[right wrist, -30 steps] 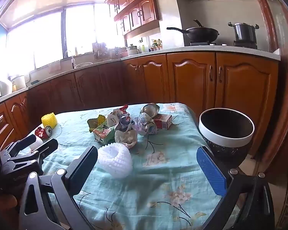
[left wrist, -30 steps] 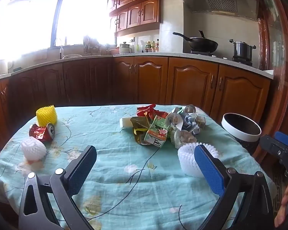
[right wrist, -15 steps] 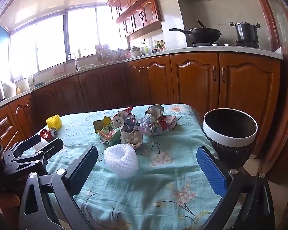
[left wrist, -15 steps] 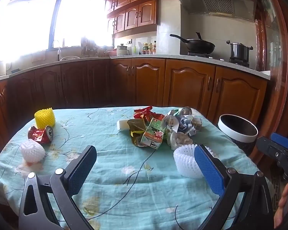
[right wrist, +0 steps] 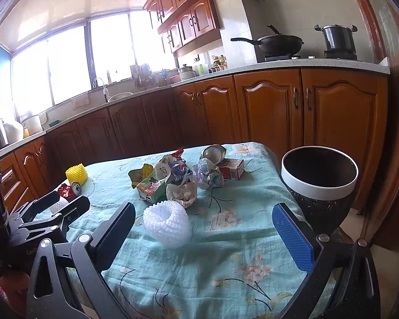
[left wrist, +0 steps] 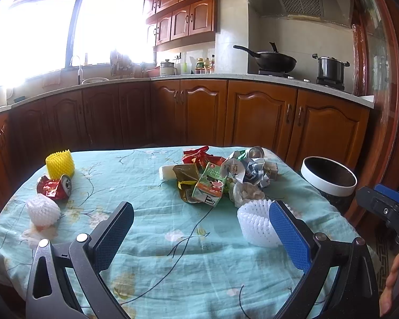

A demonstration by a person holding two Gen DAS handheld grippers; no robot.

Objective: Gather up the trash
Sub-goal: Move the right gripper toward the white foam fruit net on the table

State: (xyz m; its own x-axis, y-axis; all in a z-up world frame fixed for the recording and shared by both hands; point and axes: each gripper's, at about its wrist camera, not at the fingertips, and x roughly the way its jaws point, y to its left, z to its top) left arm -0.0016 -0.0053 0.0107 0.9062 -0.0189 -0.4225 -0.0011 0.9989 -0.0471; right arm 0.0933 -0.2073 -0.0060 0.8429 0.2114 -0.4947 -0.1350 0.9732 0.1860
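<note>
- Nearest you, your left gripper and right gripper both hang spread wide and empty above the table.
- The white foam fruit net, soft, ribbed and cup-shaped, lies just ahead; a hard pinch could squash it or snag the thin floral cloth.
- Beyond, the trash pile of crumpled wrappers, carton and can may scatter if nudged.
- The round white-rimmed bin stands just off the table's right edge.
</note>
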